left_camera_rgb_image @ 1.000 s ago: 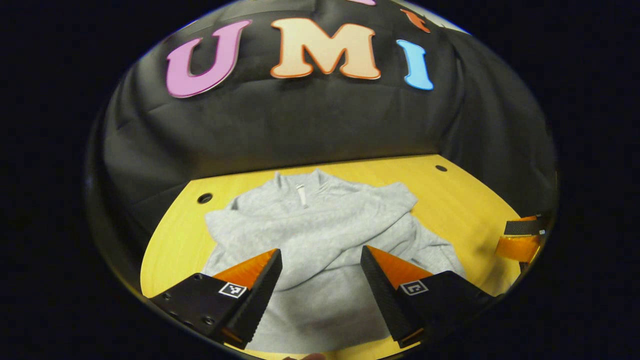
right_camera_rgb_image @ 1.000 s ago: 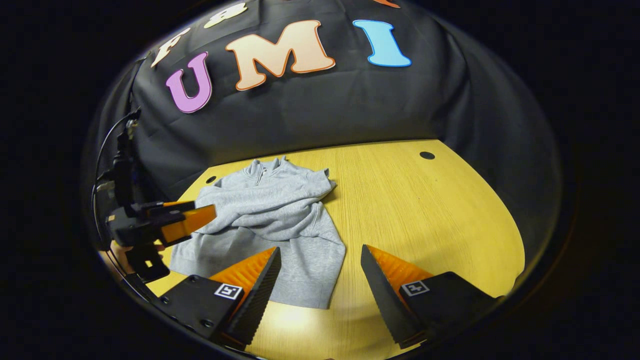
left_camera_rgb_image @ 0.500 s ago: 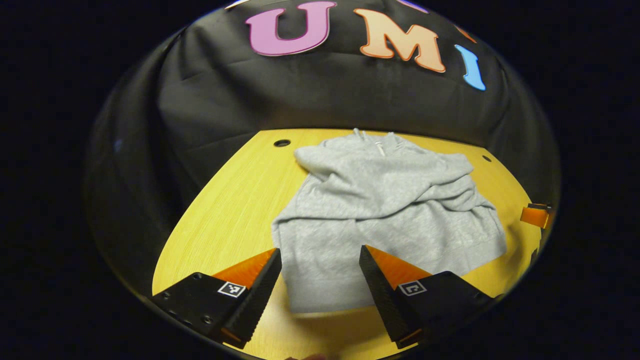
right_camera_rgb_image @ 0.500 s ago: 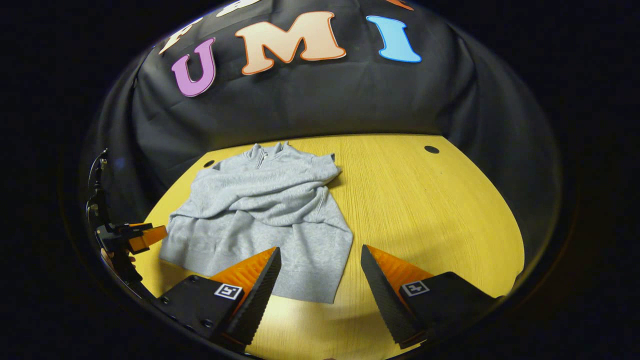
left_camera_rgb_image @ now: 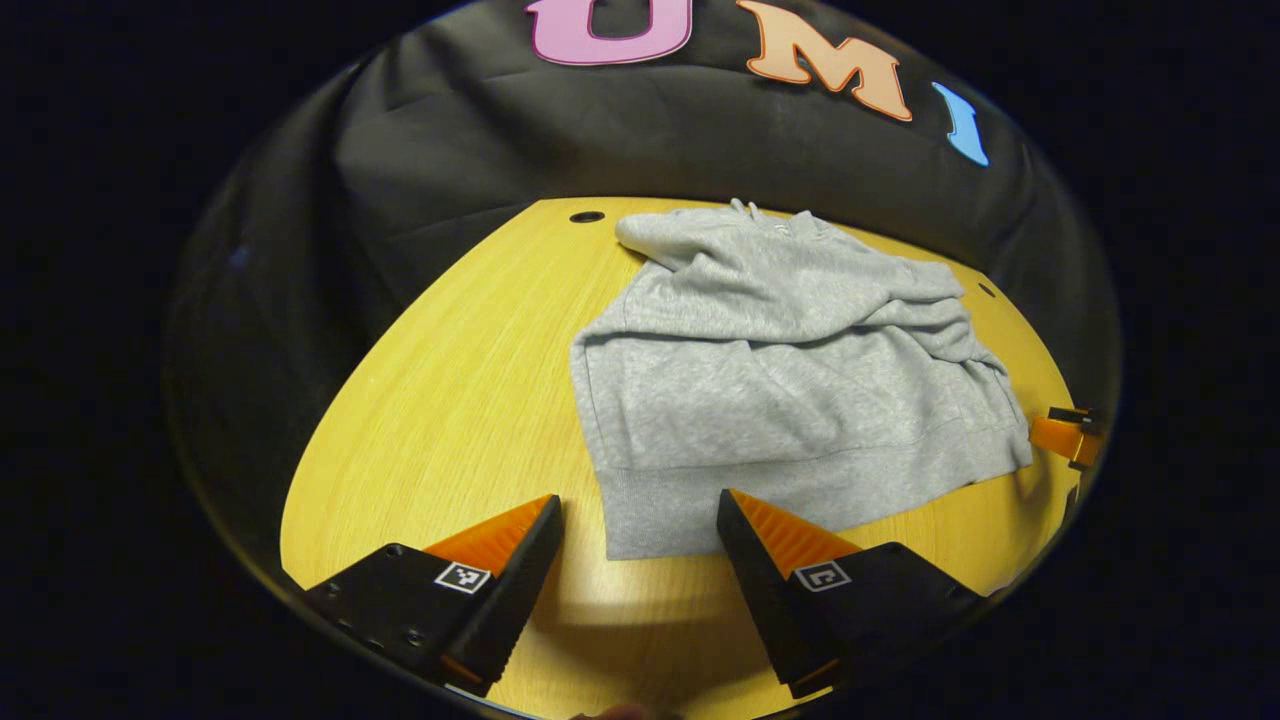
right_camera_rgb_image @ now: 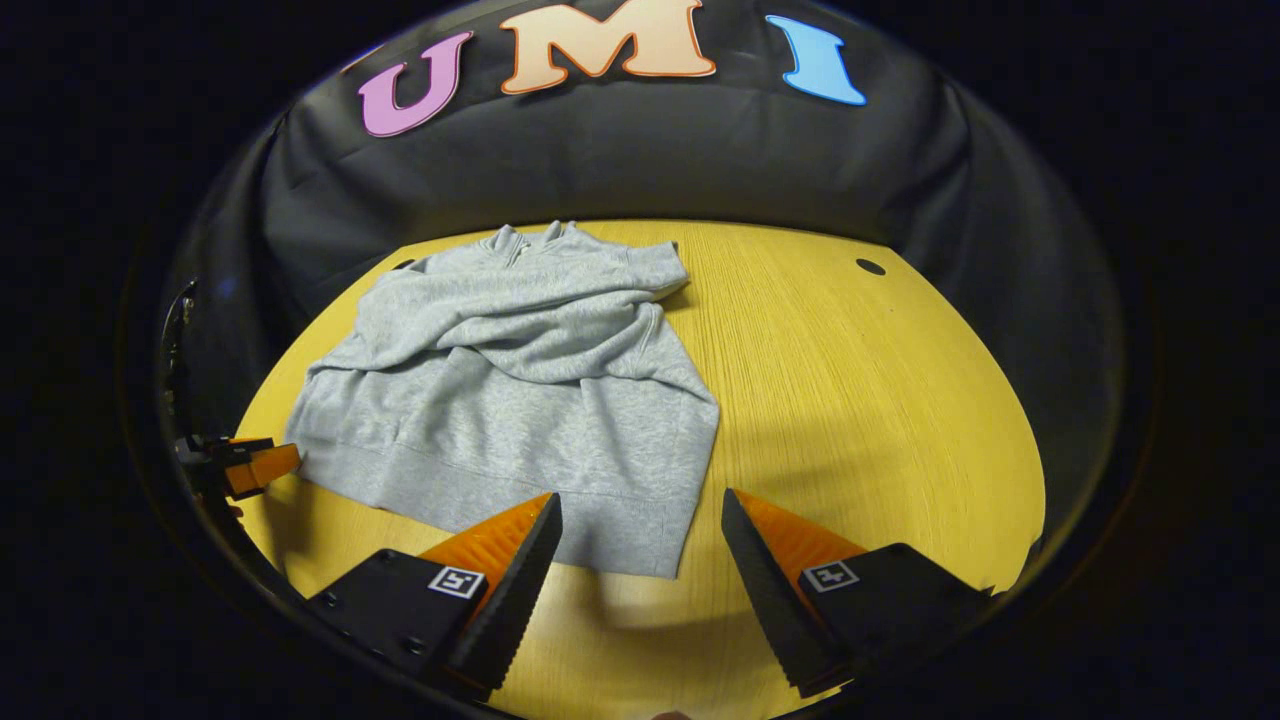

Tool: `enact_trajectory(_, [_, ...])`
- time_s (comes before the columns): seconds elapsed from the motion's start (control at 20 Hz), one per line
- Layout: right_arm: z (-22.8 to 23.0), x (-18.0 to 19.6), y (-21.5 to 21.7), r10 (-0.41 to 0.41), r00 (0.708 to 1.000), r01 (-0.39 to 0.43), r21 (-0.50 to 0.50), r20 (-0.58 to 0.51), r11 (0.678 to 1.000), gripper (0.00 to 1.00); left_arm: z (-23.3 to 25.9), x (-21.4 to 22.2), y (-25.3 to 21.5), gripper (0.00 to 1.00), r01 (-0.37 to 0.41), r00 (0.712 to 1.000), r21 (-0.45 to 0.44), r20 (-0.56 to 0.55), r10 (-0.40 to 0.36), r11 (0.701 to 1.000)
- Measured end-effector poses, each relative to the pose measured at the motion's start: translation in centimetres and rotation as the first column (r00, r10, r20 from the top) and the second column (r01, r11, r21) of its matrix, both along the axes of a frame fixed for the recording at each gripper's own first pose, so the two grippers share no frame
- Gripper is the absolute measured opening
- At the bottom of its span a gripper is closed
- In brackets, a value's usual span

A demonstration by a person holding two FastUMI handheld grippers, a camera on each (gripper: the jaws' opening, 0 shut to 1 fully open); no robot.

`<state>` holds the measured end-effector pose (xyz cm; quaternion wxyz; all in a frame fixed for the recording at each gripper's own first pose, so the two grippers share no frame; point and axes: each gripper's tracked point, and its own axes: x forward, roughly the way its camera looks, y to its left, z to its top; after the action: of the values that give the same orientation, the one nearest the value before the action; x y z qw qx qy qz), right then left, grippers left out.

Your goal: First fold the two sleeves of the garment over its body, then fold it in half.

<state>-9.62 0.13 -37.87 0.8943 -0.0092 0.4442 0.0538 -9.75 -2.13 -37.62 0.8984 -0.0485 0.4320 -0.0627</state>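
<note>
- In the left gripper view, the left gripper (left_camera_rgb_image: 635,525) is seen with its fingers spread apart and nothing held between them, poised above the near edge of the surface (left_camera_rgb_image: 440,400), just before the near left corner of the hem of the garment (left_camera_rgb_image: 780,370).
- In the same view, a tip of the right gripper (left_camera_rgb_image: 1065,435) is seen at the right margin, just beside the hem's other corner; whether it touches the cloth cannot be told.
- In the right gripper view, the right gripper (right_camera_rgb_image: 640,525) is likewise seen spread apart and empty, with the hem's near right corner lying between and just beyond its fingers.
- There the left gripper (right_camera_rgb_image: 250,465) is seen at the left margin, beside the hem's left corner.
- The grey garment (right_camera_rgb_image: 520,370) is laid flat on the left part of the surface (right_camera_rgb_image: 860,400), collar toward the far edge, with both sleeves folded across its body.
- The surface is of yellow wood grain, with round holes near its far corners.
- A black cloth wall is hung behind the far edge.
</note>
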Motion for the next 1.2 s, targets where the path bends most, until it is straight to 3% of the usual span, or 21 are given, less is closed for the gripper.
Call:
enact_trajectory(0.3, [-2.0, -0.6, 0.4, -0.006, 0.999, 0.005, -0.029, -0.04, 1.0, 0.97, -0.1, 0.2, -0.2, 0.96, 0.012, 0.999, -0.018, 0.044, -0.011, 1.0])
enact_trajectory(0.6, [-2.5, -0.5, 1.1, -0.017, 0.999, 0.018, 0.017, -0.047, 1.0, 0.98, 0.0, 0.2, -0.3, 0.94, 0.028, 0.993, -0.033, 0.116, -0.024, 0.999])
enact_trajectory(0.7, [-2.7, -0.6, 1.1, -0.009, 0.998, 0.01, 0.014, -0.06, 1.0, 0.98, -0.1, 0.3, -0.8, 0.9, 0.029, 0.996, -0.043, 0.082, -0.025, 0.999])
enact_trajectory(0.9, [-2.7, -0.7, 1.6, 0.005, 0.997, -0.004, 0.016, -0.078, 1.0, 0.96, 0.0, 0.6, -1.8, 0.65, 0.04, 0.998, -0.061, 0.049, -0.037, 0.997])
enact_trajectory(1.0, [-2.7, -0.8, 2.5, 0.029, 0.997, -0.027, 0.036, -0.068, 0.999, 0.75, 0.1, 0.6, -2.3, 0.52, 0.044, 0.998, -0.089, 0.041, -0.041, 0.995])
enact_trajectory(1.05, [-2.7, -0.7, 2.9, 0.036, 0.997, -0.033, 0.049, -0.062, 0.998, 0.53, 0.0, 0.8, -2.4, 0.4, 0.042, 0.998, -0.099, 0.041, -0.038, 0.994])
enact_trajectory(1.1, [-2.7, -0.7, 3.3, 0.025, 0.998, -0.021, 0.065, -0.058, 0.998, 0.48, 0.0, 0.8, -2.4, 0.36, 0.041, 0.999, -0.103, 0.039, -0.037, 0.994])
enact_trajectory(1.15, [-2.7, -0.7, 3.3, 0.005, 0.998, -0.001, 0.072, -0.057, 0.997, 0.29, 0.0, 0.9, -2.8, 0.31, 0.043, 0.999, -0.119, 0.038, -0.039, 0.992])
enact_trajectory(1.2, [-2.8, -0.7, 3.3, 0.008, 0.998, -0.004, 0.071, -0.059, 0.997, 0.2, 0.2, 0.9, -2.9, 0.25, 0.032, 0.999, -0.128, 0.036, -0.027, 0.991])
